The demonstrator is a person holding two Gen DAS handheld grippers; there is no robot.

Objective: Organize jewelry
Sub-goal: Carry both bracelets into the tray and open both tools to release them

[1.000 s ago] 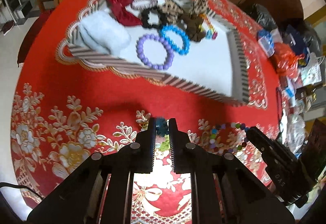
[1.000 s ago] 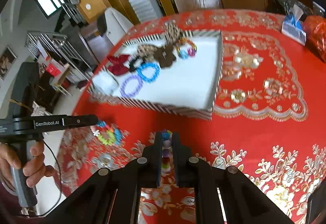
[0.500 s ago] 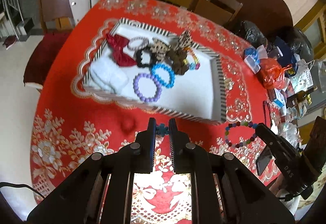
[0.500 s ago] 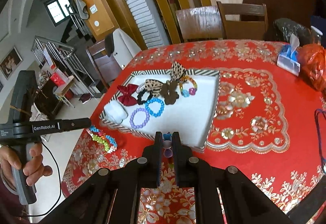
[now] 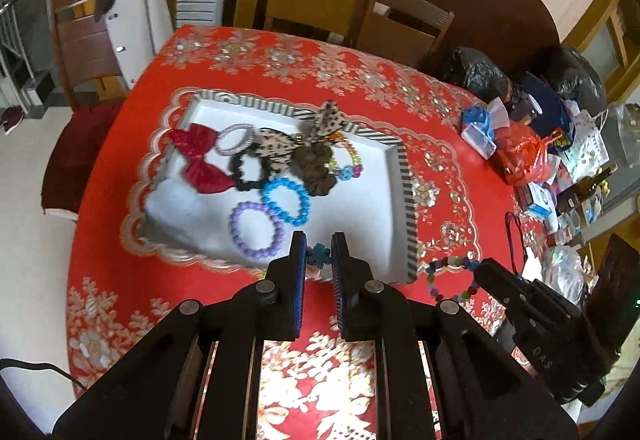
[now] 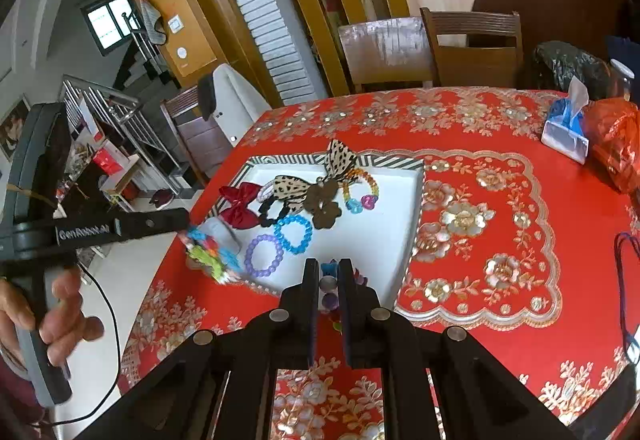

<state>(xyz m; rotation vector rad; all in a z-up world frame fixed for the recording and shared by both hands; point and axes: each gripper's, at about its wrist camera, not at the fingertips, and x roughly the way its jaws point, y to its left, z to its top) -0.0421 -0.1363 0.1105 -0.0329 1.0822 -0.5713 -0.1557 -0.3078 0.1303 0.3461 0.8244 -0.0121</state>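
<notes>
Fingers: my left gripper [image 5: 319, 254] pinches a bright flower-bead bracelet [image 6: 210, 254] | my right gripper [image 6: 329, 276] pinches a multicoloured round-bead bracelet [image 5: 450, 274] | both held above the near edge of the white striped-rim tray [image 5: 406, 192] on the red floral tablecloth [image 6: 500, 300].

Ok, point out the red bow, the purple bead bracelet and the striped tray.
red bow [image 6: 239, 205]: right wrist view, on its centre knot.
purple bead bracelet [image 5: 234, 233]: left wrist view, on the beads of its left side.
striped tray [image 5: 407, 200]: left wrist view, on its striped right wall.
</notes>
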